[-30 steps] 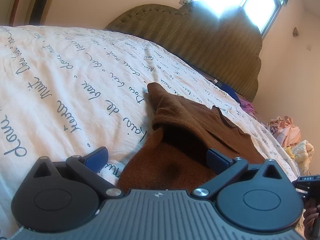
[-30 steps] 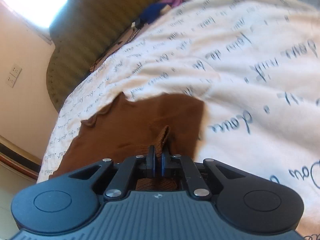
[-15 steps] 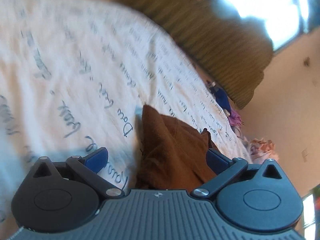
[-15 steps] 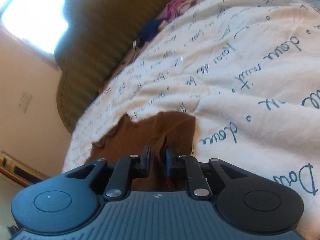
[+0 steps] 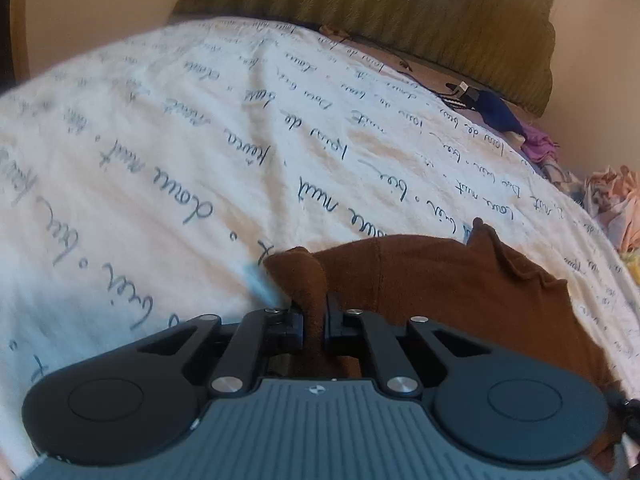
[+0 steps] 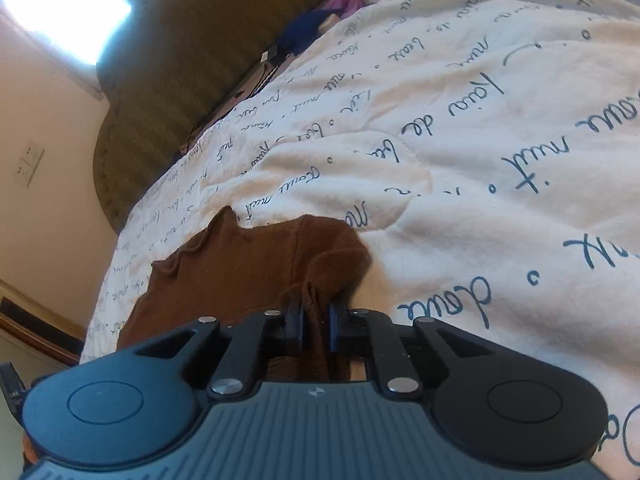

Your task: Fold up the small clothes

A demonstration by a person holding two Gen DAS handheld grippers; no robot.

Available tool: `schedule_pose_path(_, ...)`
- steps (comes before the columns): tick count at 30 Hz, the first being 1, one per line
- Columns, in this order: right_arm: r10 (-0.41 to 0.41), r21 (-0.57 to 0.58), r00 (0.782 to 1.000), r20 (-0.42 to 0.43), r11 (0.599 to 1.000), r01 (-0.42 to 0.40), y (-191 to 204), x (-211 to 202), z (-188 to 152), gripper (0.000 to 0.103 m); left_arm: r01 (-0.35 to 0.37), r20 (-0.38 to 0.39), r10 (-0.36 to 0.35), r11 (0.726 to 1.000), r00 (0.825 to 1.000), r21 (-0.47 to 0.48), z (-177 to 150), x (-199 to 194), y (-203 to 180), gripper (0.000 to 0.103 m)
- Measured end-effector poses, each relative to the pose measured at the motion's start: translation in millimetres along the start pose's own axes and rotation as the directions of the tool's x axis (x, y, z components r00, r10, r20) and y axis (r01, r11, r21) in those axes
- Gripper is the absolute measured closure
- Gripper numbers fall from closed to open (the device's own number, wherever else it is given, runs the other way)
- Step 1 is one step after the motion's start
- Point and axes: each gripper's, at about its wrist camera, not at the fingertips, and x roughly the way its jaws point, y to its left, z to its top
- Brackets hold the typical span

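Note:
A small brown knit garment [image 5: 460,280] lies on the white bedcover with dark script print [image 5: 200,152]. My left gripper [image 5: 314,320] is shut on a bunched fold at the garment's left near corner. In the right wrist view the same brown garment [image 6: 248,264] lies ahead, its frilled edge at the far left. My right gripper [image 6: 316,320] is shut on a fold at the garment's right near corner. The cloth under both tools is hidden.
An olive padded headboard [image 5: 400,8] runs along the far side of the bed. A blue cloth [image 5: 496,110], a purple one [image 5: 538,144] and a pink pile [image 5: 616,208] lie near the bed's far right edge. A wall socket [image 6: 29,163] shows in the right wrist view.
My left gripper was wide open over the garment and has closed on its corner fold. My right gripper loosened briefly and again pinches the cloth. Both views swung across the bed.

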Motion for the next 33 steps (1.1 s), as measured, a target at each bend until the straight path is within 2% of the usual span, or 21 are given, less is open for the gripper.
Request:
schedule_pose_path(2, -0.007, -0.059, 0.999, 0.049, 0.998, 0.010, 7, -12, -1, 0.094, -0.029, 0.106, 0.021, 0.996, 0.994, 0.080, 0, -17, -7, 0.092)
schedule_pose_path(3, -0.017, -0.059, 0.998, 0.058, 0.998, 0.020, 3, -14, -1, 0.094, -0.041, 0.117, 0.029, 0.994, 0.993, 0.104, -1, -17, -9, 0.092)
schedule_pose_path(5, -0.062, -0.032, 0.998, 0.021, 0.998, 0.063, -14, -1, -2, 0.095, -0.106, 0.076, 0.095, 0.981, 0.993, 0.163, -7, 2, -14, 0.090)
schedule_pose_path(6, -0.032, -0.014, 0.999, 0.035, 0.999, 0.032, -20, 0, -5, 0.095, -0.136, 0.061, 0.126, 0.971, 0.990, 0.197, -15, 14, -16, 0.089)
schedule_pose_path(8, -0.009, 0.009, 0.998, 0.066, 1.000, 0.008, -22, -3, -9, 0.090, -0.161, 0.133, 0.130, 0.951, 0.983, 0.262, -29, 13, -22, 0.087)
schedule_pose_path(9, -0.002, 0.016, 0.997, 0.082, 1.000, 0.001, -21, -6, -11, 0.089, -0.153, 0.144, 0.118, 0.953, 0.983, 0.260, -32, 6, -22, 0.085)
schedule_pose_path(11, 0.009, 0.035, 0.995, 0.098, 0.999, -0.012, -20, -17, -14, 0.075, -0.089, 0.161, 0.054, 0.971, 0.986, 0.223, -35, -13, -12, 0.069)
schedule_pose_path(12, 0.015, 0.046, 0.995, 0.101, 0.999, -0.019, -19, -24, -15, 0.069, -0.058, 0.166, 0.024, 0.978, 0.986, 0.201, -35, -22, -5, 0.049)
schedule_pose_path(14, 0.041, 0.056, 0.992, 0.117, 0.997, -0.048, -21, -43, -21, 0.044, -0.012, 0.174, -0.017, 0.986, 0.985, 0.165, -42, -40, 9, 0.033)
schedule_pose_path(17, 0.104, 0.042, 0.992, 0.067, 0.993, -0.107, -17, -57, -32, 0.042, 0.111, 0.088, -0.119, 0.990, 0.989, 0.087, -54, -54, 29, 0.034)
schedule_pose_path(19, 0.103, -0.006, 0.995, 0.014, 0.995, -0.103, -7, -56, -41, 0.042, 0.179, 0.023, -0.180, 0.983, 0.983, 0.033, -63, -52, 35, 0.042)
schedule_pose_path(20, 0.088, -0.040, 0.996, -0.008, 0.995, -0.088, 0, -50, -46, 0.043, 0.187, 0.007, -0.187, 0.982, 0.982, 0.032, -69, -50, 34, 0.044)
schedule_pose_path(21, 0.063, -0.067, 0.998, -0.028, 0.996, -0.064, 5, -44, -50, 0.046, 0.165, 0.010, -0.166, 0.985, 0.986, 0.054, -71, -48, 29, 0.056)
schedule_pose_path(22, 0.019, -0.100, 0.999, -0.046, 0.995, -0.024, 10, -35, -54, 0.076, 0.134, 0.014, -0.135, 0.988, 0.991, 0.073, -71, -46, 24, 0.080)
schedule_pose_path(23, -0.016, -0.134, 0.997, -0.070, 0.991, 0.006, 14, -27, -57, 0.092, 0.130, 0.002, -0.130, 0.989, 0.991, 0.076, -69, -44, 21, 0.083)
schedule_pose_path(24, -0.019, -0.143, 0.998, -0.067, 0.990, 0.009, 17, -26, -58, 0.092, 0.120, 0.004, -0.120, 0.990, 0.993, 0.072, -66, -46, 19, 0.086)
schedule_pose_path(27, -0.032, -0.179, 0.999, -0.029, 0.984, 0.026, 21, -43, -58, 0.094, 0.069, 0.037, -0.075, 0.985, 0.996, 0.159, -60, -58, 11, 0.086)
schedule_pose_path(29, -0.065, -0.164, 0.996, -0.053, 0.985, 0.056, 8, -40, -58, 0.094, 0.030, 0.005, -0.032, 0.977, 0.999, 0.211, -66, -46, 6, 0.085)
schedule_pose_path(30, -0.026, -0.131, 0.999, -0.046, 0.991, 0.019, -1, -37, -60, 0.094, 0.018, 0.021, -0.024, 0.973, 0.999, 0.231, -71, -41, 6, 0.083)
schedule_pose_path(32, 0.014, -0.051, 1.000, -0.027, 0.999, -0.015, -9, -41, -60, 0.088, 0.023, 0.056, -0.036, 0.976, 0.998, 0.217, -77, -50, 8, 0.076)
schedule_pose_path(33, 0.026, -0.014, 0.999, -0.020, 1.000, -0.027, -9, -46, -62, 0.084, 0.063, 0.055, -0.074, 0.981, 0.996, 0.183, -77, -59, 13, 0.072)
